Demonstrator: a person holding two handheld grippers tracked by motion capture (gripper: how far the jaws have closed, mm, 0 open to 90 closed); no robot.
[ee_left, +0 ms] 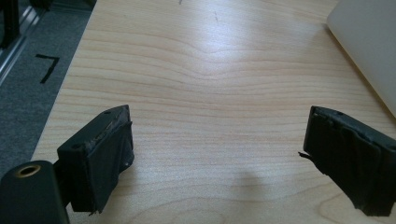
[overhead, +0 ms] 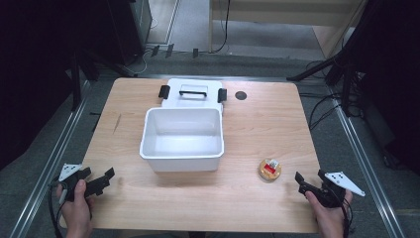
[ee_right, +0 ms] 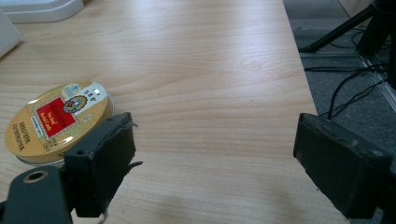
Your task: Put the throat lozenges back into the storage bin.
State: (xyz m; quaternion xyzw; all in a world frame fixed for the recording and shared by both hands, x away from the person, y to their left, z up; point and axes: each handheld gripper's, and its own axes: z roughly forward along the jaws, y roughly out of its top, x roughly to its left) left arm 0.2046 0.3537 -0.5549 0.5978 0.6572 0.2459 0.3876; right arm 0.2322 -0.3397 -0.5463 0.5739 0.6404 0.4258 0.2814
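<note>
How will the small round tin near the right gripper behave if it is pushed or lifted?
The round tin lies flat on its wide face, so it will probably slide on the smooth wooden table rather than roll or tip. It looks like rigid metal, so it should not bend. Its low curved rim gives the right gripper little to hold, so it might slip.

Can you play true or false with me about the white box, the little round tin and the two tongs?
1. The white box has nothing in it. True.
2. The lid is on the box. False: it lies behind the box on the table.
3. The round tin is inside the box. False: it sits on the table, nearer the right tongs.
4. Both tongs are open. True: the left tongs are open too, holding nothing.
5. The tin's label has red on it. True.
</note>
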